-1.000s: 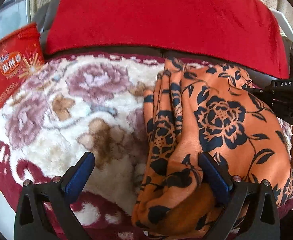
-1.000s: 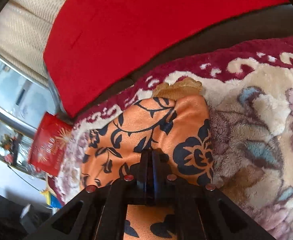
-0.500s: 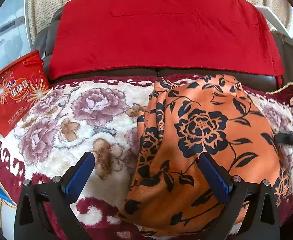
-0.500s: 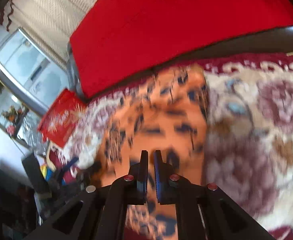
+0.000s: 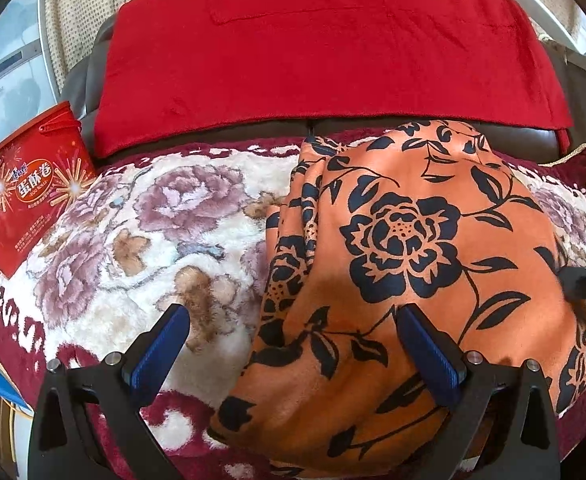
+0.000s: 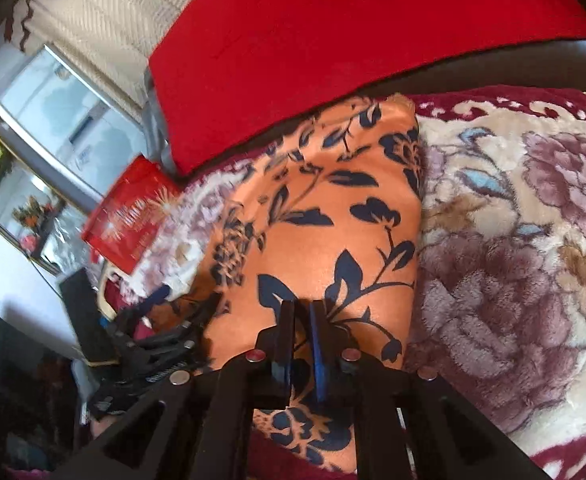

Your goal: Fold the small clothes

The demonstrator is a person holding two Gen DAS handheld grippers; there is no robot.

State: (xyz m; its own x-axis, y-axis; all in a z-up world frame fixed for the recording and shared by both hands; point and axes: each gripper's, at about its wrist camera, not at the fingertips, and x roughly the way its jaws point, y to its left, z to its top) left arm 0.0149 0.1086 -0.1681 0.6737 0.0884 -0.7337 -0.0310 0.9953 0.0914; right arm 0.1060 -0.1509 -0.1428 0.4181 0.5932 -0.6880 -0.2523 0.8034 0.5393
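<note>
Left tongs [image 5: 293,344] spread wide, right tongs [image 6: 301,316] nearly clenched, empty, above folded orange floral garment [image 5: 413,240]

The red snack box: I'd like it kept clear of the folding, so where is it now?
In the left wrist view the red snack box stands at the far left edge of the floral blanket, well left of the orange floral garment.

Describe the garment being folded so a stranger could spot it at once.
Start at the big red cloth draped over the sofa back; below it a plush flowered blanket covers the seat. On the blanket lies the orange garment. It alone is smooth orange fabric printed with dark navy roses and leaves, unlike the fuzzy cream and mauve blanket.
</note>
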